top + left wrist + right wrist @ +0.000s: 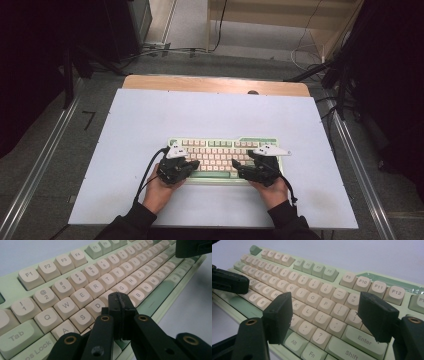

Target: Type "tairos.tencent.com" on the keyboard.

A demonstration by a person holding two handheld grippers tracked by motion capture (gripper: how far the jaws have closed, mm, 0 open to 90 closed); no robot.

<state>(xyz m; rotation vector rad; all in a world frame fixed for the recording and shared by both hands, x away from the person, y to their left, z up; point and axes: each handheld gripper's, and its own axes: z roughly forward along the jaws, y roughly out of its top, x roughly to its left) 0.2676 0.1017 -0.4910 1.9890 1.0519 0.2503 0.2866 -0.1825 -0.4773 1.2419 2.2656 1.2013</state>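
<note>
**Mint-green keyboard, both grippers poised over the keys**

Mint-green plastic and cream keycaps make up the keyboard [220, 156], which lies flat on the pale table [150, 125], toward the person's edge of it and roughly centred from side to side. Everything here is placed against that keyboard.

The left gripper [120, 298] sits over the keyboard's left half, its jaws pressed fully together with nothing between them — the closed tip hangs just above the home row, near the D key [98, 305] and the G key [121, 287]. From the left gripper view I cannot tell whether the tip actually touches a cap or only hovers just above it. No key looks visibly pushed down.

The right gripper [332, 315] is over the keyboard's right half, jaws spread wide and holding nothing; between the two pads the letter and punctuation keys show freely, with the Enter key [362, 338] just below the right-hand pad. The pads stand clear of the caps.

As a judgement, the work in hand looks like pressing keys, the shut left tip serving as a single poking finger. Positioning over the keyboard is done — both hands are in place in the high view. What appears left is the pressing itself: the left tip needs to come down squarely on one cap, and the right gripper would likely have to close before it can strike a single key cleanly.
</note>
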